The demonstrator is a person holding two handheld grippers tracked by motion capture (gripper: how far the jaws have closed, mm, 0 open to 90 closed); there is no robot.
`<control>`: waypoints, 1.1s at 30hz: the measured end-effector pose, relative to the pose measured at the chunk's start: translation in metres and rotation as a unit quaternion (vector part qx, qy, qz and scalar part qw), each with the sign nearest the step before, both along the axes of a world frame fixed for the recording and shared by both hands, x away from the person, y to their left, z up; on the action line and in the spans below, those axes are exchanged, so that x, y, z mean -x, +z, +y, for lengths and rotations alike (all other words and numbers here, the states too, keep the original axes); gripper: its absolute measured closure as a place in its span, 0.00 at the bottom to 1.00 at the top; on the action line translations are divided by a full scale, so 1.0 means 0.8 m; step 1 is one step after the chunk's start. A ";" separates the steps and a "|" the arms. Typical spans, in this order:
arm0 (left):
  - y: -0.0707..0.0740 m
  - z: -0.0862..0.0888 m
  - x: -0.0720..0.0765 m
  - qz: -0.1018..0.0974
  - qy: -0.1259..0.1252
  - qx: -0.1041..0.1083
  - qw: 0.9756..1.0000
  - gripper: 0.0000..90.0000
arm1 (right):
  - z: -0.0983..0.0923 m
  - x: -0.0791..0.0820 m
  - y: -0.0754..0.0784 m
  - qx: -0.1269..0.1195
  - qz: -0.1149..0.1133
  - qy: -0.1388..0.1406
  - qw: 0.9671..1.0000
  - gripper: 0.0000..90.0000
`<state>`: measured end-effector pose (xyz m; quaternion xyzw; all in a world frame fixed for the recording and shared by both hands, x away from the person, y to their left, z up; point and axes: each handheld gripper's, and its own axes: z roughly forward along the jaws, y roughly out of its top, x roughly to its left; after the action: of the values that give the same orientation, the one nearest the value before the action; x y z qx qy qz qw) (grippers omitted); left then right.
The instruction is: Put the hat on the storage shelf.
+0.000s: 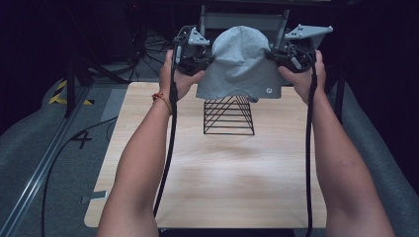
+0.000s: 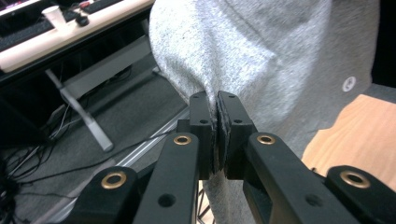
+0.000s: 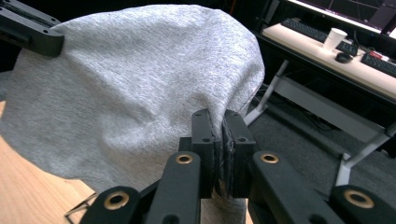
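A grey cloth garment (image 1: 242, 64) with a small white logo hangs spread in the air between both grippers, over the far end of the wooden table (image 1: 217, 173). My left gripper (image 1: 203, 60) is shut on the garment's left edge; in the left gripper view the jaws (image 2: 218, 108) pinch the grey fabric (image 2: 261, 51). My right gripper (image 1: 276, 55) is shut on the right edge, and in the right gripper view its jaws (image 3: 219, 126) clamp the cloth (image 3: 130, 79). Below the garment stands a black wire rack (image 1: 228, 116), its top hidden by the cloth.
Both forearms reach in from the bottom of the high view, with black cables trailing along them. Beyond the table are metal frame legs (image 1: 244, 19), a dark floor with cables, and a desk with a paper cup (image 3: 335, 37) and keyboards.
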<state>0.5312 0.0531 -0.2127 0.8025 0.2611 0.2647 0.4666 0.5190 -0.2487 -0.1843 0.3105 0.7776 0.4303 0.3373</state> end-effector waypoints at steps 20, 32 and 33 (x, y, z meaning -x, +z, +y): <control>-0.015 -0.001 -0.028 -0.004 0.020 -0.009 1.000 0.95 | 0.005 -0.031 -0.010 -0.015 0.001 -0.004 1.000 0.94; -0.042 0.002 -0.020 0.019 0.007 0.009 1.000 0.95 | 0.003 -0.027 -0.040 -0.006 0.020 0.004 1.000 0.94; -0.040 0.003 -0.017 0.017 0.007 0.015 1.000 0.95 | 0.002 -0.025 -0.041 -0.008 0.022 0.005 1.000 0.94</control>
<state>0.5452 0.0555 -0.2445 0.7981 0.2784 0.2502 0.4722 0.5391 -0.2467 -0.2171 0.3189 0.7828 0.4311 0.3159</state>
